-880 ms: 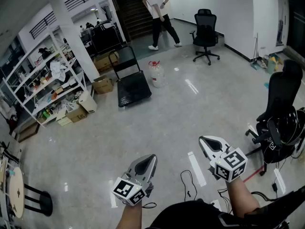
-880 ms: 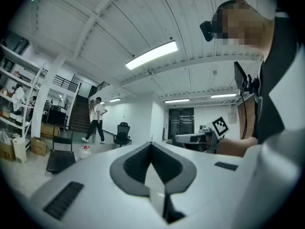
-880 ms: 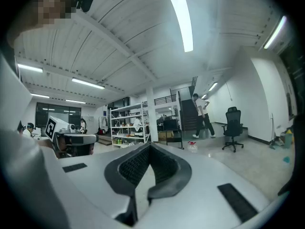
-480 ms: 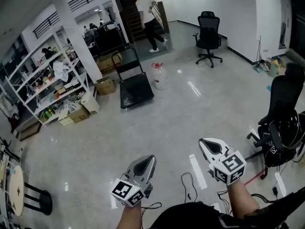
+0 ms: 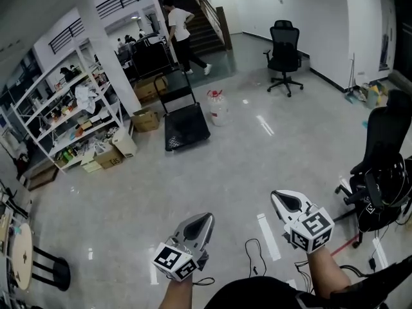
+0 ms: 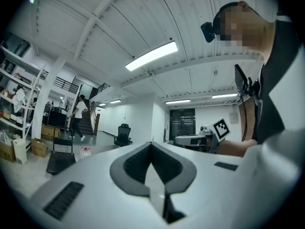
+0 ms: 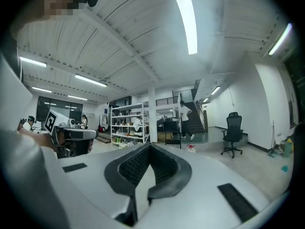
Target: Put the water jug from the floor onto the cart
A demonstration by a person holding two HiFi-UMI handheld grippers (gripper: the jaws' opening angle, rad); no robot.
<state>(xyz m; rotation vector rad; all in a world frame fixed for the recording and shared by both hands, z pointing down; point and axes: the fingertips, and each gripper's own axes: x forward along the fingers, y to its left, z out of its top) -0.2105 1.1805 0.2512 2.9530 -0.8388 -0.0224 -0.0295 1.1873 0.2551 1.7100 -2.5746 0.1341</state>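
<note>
Standing on the floor (image 5: 225,172), the water jug (image 5: 218,106) flanks the cart (image 5: 186,126).

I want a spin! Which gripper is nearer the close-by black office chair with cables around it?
Right. The right gripper is left of the black office chair, apart from it; the left gripper is farther left again.

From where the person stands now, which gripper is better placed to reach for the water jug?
Left, marginally: the left gripper lines up closer with the water jug far ahead. The right gripper sits further aside. Both are shut, empty.
</note>
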